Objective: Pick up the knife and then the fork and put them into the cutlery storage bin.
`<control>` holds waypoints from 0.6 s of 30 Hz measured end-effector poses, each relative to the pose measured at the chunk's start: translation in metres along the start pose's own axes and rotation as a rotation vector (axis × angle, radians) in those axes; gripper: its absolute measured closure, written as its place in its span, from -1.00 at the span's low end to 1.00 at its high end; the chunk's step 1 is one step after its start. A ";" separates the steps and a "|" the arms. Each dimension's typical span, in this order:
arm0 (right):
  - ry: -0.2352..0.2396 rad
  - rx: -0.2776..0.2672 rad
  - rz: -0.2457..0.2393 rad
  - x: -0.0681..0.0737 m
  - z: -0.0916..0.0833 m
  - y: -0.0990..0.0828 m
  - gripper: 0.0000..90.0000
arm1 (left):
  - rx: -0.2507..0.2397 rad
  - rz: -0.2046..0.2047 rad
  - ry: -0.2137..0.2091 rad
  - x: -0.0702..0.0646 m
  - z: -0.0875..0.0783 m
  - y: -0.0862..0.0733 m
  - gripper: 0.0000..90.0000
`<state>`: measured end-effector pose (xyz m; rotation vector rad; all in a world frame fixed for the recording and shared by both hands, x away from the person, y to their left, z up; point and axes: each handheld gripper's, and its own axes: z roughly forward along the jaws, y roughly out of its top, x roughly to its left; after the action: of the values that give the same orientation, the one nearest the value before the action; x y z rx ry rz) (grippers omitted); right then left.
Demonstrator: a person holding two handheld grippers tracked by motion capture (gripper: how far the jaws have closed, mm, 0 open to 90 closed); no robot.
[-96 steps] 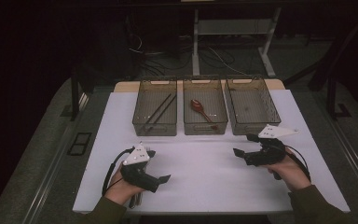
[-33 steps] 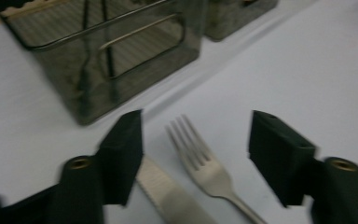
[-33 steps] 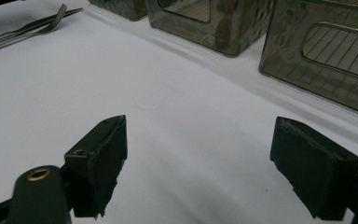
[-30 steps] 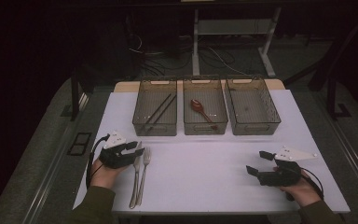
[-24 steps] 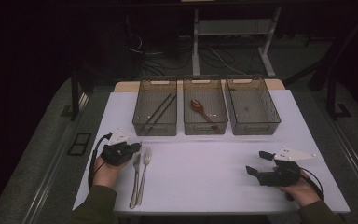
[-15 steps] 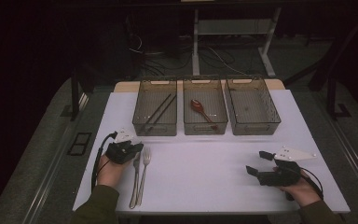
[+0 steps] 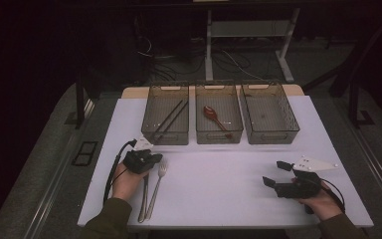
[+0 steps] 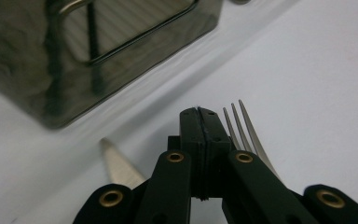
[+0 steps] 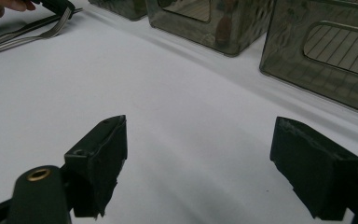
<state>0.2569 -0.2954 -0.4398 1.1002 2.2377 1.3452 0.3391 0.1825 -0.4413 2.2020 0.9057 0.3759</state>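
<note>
A metal fork point(image 7: 157, 185) and a knife point(image 7: 144, 198) lie side by side on the white table top point(image 7: 219, 199) at the front left. My left gripper point(image 7: 152, 159) hovers low over their far ends. In the left gripper view its jaws point(image 8: 199, 115) are pressed flat together with nothing between them, the fork tines point(image 8: 240, 125) just to their right and the knife tip point(image 8: 115, 164) to their left. My right gripper point(image 7: 276, 173) rests at the front right, jaws wide apart point(image 9: 200, 130) over bare table. The fork point(image 9: 37, 33) appears far off in the right gripper view.
Three smoky see-through bins stand in a row at the back. The left bin point(image 7: 154, 130) holds dark chopsticks point(image 7: 170, 119), the middle bin point(image 7: 234, 130) holds a reddish spoon point(image 7: 215, 116), and the right bin point(image 7: 284, 130) looks bare. Dark floor drops off beyond the table's edges.
My left hand has slid a little to the right and lower, ending over the tops of the knife and fork. The right hand has stayed where it was.
</note>
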 end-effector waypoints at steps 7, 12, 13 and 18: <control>-0.002 -0.001 0.001 -0.001 0.000 0.000 -0.58 | 0.006 0.036 -0.056 -0.015 0.009 0.011 0.98; -0.002 -0.003 0.000 -0.001 0.000 0.000 -0.58 | 0.032 0.070 -0.074 -0.024 0.017 0.015 0.98; -0.001 -0.002 0.001 -0.001 -0.001 0.000 -0.58 | 0.038 0.069 -0.079 -0.026 0.018 0.015 0.98; 0.000 -0.001 -0.001 -0.001 0.000 0.000 -0.58 | 0.035 0.079 -0.091 -0.029 0.019 0.016 0.98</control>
<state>0.2570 -0.2961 -0.4397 1.0985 2.2368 1.3460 0.3364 0.1446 -0.4429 2.2730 0.7838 0.2966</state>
